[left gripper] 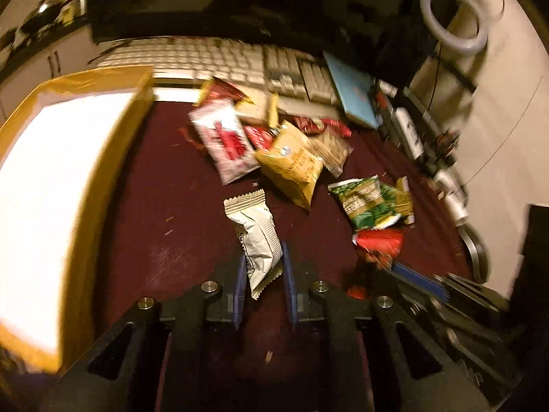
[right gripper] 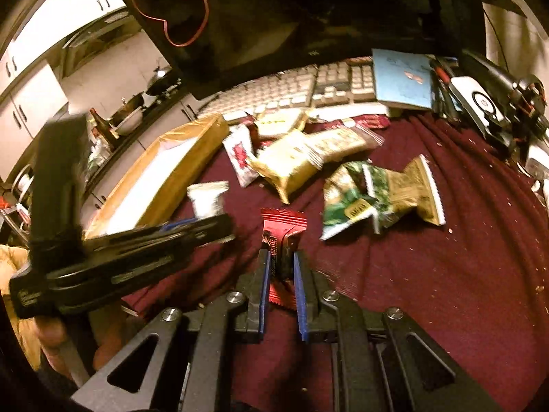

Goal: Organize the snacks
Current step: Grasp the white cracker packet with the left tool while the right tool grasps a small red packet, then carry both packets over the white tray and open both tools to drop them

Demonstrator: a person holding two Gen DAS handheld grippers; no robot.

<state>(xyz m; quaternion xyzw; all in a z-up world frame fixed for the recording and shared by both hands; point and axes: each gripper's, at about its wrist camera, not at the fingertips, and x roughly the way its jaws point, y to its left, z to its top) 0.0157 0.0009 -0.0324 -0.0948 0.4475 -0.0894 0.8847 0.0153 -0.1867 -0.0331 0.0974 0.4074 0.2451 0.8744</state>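
Observation:
My left gripper [left gripper: 264,257] is shut on a white snack packet [left gripper: 255,235] and holds it above the dark red cloth. My right gripper [right gripper: 280,261] is shut on a red snack packet [right gripper: 283,237]. The left gripper [right gripper: 206,225] with its white packet [right gripper: 207,199] also shows at the left of the right wrist view, next to the yellow cardboard box [right gripper: 192,158]. The right gripper [left gripper: 405,269] with its red packet [left gripper: 379,240] shows in the left wrist view. The box [left gripper: 113,171] lies at the left there. A pile of loose snacks includes a yellow bag [left gripper: 295,168], a red-and-white bag [left gripper: 226,140] and a green bag [left gripper: 369,202].
A white keyboard [left gripper: 219,58] and a blue booklet [left gripper: 353,91] lie behind the snacks, below a dark monitor [right gripper: 291,17]. Cables and small devices [right gripper: 480,103] crowd the right edge of the cloth. Crumbs dot the cloth [right gripper: 446,274].

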